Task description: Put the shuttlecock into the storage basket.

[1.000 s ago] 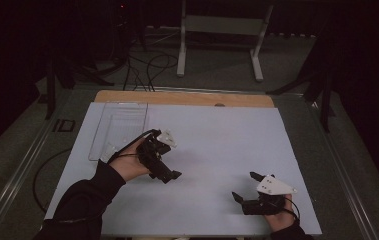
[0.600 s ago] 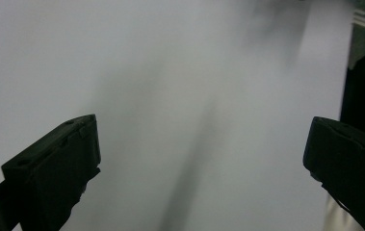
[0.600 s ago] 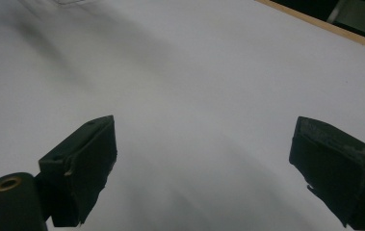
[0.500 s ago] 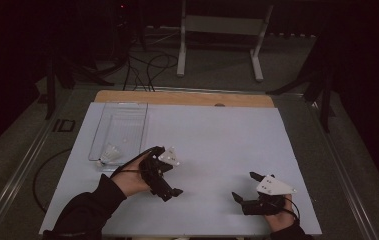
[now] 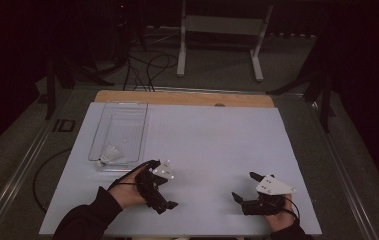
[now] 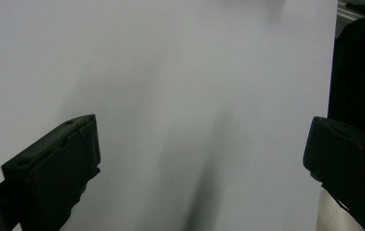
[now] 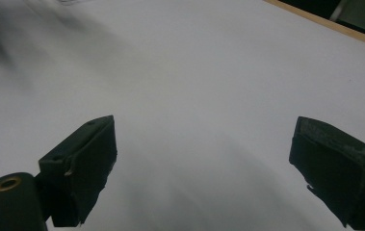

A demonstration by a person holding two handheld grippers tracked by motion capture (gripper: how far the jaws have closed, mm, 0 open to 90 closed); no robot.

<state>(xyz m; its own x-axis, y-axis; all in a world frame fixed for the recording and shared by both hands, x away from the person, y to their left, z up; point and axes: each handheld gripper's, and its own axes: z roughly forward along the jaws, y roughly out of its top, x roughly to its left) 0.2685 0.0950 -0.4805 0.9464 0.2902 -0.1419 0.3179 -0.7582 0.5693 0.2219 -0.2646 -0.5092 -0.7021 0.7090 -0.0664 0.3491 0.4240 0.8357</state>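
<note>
Both grippers spread, empty | left gripper (image 5: 158, 192) has withdrawn from clear plastic tray (image 5: 119, 131) | white shuttlecock (image 5: 109, 156) left inside; right gripper (image 5: 255, 192) idle | placement looks complete

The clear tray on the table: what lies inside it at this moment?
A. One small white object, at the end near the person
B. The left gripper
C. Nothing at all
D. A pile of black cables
A. In the high view the clear tray holds one small white object at its near end; what the object is cannot be told. The left gripper is outside the tray, over the white table.
</note>
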